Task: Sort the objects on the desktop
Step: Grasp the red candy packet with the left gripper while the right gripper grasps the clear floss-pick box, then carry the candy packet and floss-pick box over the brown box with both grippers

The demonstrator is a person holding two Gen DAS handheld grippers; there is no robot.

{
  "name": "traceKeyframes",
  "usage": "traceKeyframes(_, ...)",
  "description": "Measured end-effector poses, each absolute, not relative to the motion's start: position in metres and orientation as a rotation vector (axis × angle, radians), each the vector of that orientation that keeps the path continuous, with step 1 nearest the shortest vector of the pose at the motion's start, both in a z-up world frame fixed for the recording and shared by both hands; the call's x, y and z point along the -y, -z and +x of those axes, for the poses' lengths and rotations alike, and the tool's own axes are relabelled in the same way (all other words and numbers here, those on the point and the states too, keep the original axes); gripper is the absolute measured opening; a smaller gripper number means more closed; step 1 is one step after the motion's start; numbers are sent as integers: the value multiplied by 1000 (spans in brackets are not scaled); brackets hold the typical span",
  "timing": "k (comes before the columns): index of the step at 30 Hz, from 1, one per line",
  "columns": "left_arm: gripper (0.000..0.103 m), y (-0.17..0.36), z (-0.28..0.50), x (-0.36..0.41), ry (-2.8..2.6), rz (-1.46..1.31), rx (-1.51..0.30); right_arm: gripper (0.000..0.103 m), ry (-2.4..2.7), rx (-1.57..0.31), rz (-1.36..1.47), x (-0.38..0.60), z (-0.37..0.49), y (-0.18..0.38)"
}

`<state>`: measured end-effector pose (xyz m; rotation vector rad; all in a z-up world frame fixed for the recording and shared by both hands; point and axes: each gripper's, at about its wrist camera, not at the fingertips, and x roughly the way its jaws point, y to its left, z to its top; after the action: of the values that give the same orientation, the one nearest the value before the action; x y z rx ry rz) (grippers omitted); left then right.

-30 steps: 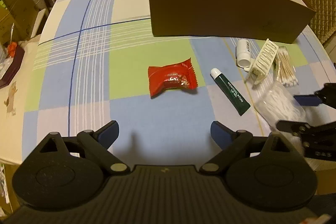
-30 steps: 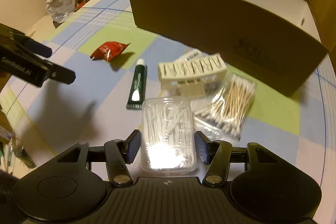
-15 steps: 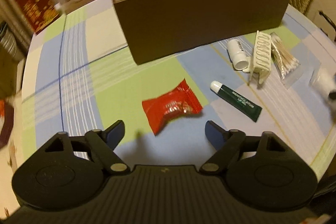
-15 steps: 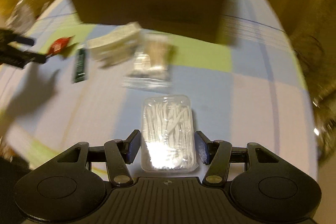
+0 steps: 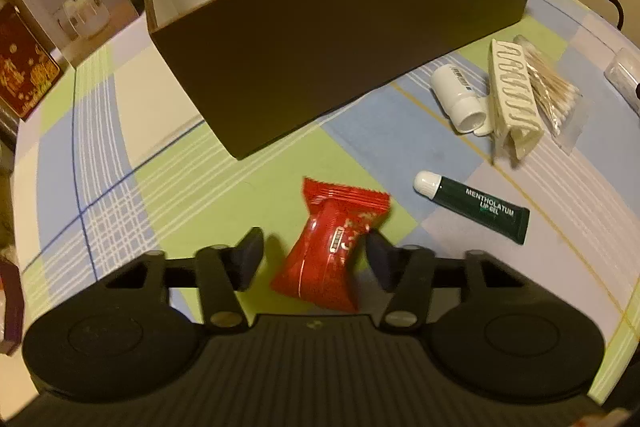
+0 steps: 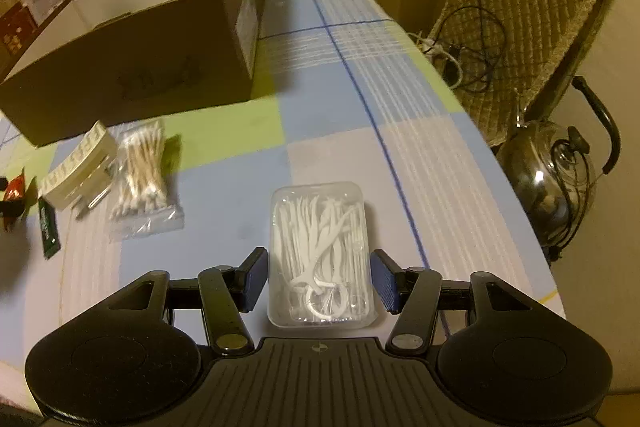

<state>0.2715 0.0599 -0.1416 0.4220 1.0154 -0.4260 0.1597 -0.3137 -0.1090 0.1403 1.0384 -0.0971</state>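
Now closing in around the red packet (image 5: 332, 251) between left claw (image 5: 314, 259) fingers, not yet gripping, ready for boxing; right claw (image 6: 320, 279) parted, releasing floss box (image 6: 320, 255) onto table (image 6: 340, 131).

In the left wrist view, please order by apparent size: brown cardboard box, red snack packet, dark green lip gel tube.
1. brown cardboard box
2. red snack packet, though it is nearest the camera
3. dark green lip gel tube

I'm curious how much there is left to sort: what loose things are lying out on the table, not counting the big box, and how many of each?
Red snack packet: 1
Green lip gel tube: 1
White bottle: 1
Cream slotted rack: 1
Cotton swab bag: 1
Clear floss pick box: 1
Total: 6
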Motion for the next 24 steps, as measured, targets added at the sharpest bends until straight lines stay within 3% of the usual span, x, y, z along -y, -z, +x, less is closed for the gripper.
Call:
traceKeyframes(3, 32, 142, 276, -63, 424, 346, -1044, 53, 102, -1024, 130, 314, 161, 109)
traceKeyframes(7, 26, 142, 276, -68, 392, 263, -1068, 53, 96, -1008, 107, 309, 167, 110)
traceKeyframes(24, 24, 131, 262, -66, 306, 184, -1104, 54, 72, -1028, 40, 308, 183, 127)
